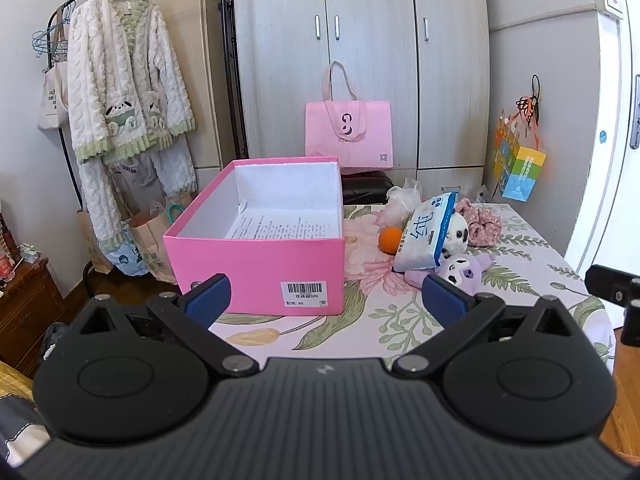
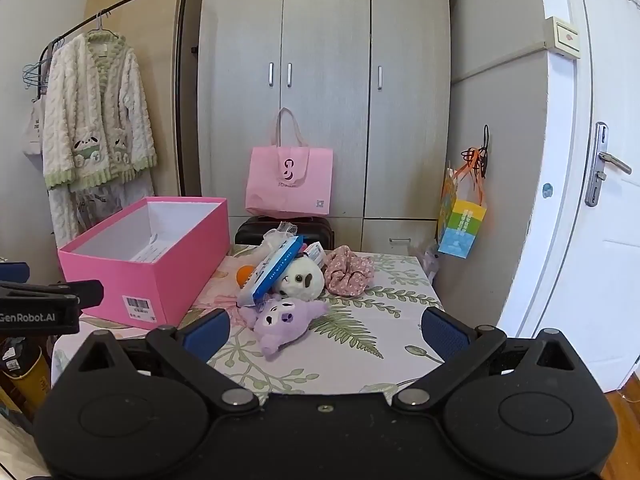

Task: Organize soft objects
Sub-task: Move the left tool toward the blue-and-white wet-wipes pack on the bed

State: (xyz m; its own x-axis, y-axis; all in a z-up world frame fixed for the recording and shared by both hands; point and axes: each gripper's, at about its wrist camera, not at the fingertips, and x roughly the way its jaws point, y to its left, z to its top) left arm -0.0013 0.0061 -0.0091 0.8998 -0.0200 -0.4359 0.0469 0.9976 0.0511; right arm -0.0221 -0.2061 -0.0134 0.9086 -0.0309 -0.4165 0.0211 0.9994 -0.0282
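Observation:
An open pink box (image 1: 256,264) (image 2: 160,280) stands on the left of the floral table, with only a printed sheet inside. Right of it lies a pile: a purple plush (image 2: 282,320) (image 1: 468,272), a white plush (image 2: 302,278) (image 1: 456,234), a blue-and-white tissue pack (image 2: 272,270) (image 1: 426,232), a pink floral scrunchie (image 2: 348,270) (image 1: 482,220), an orange ball (image 1: 390,240) (image 2: 245,274) and a white mesh puff (image 1: 400,200). My left gripper (image 1: 326,298) is open and empty before the box. My right gripper (image 2: 326,330) is open and empty, just short of the purple plush.
The table (image 2: 360,352) has a floral cloth; its front and right edges drop to a wooden floor. Behind it stand a dark suitcase (image 2: 256,230), a pink tote (image 2: 290,180) and a wardrobe (image 2: 324,80). A clothes rack (image 1: 120,92) is left, a white door (image 2: 600,200) right.

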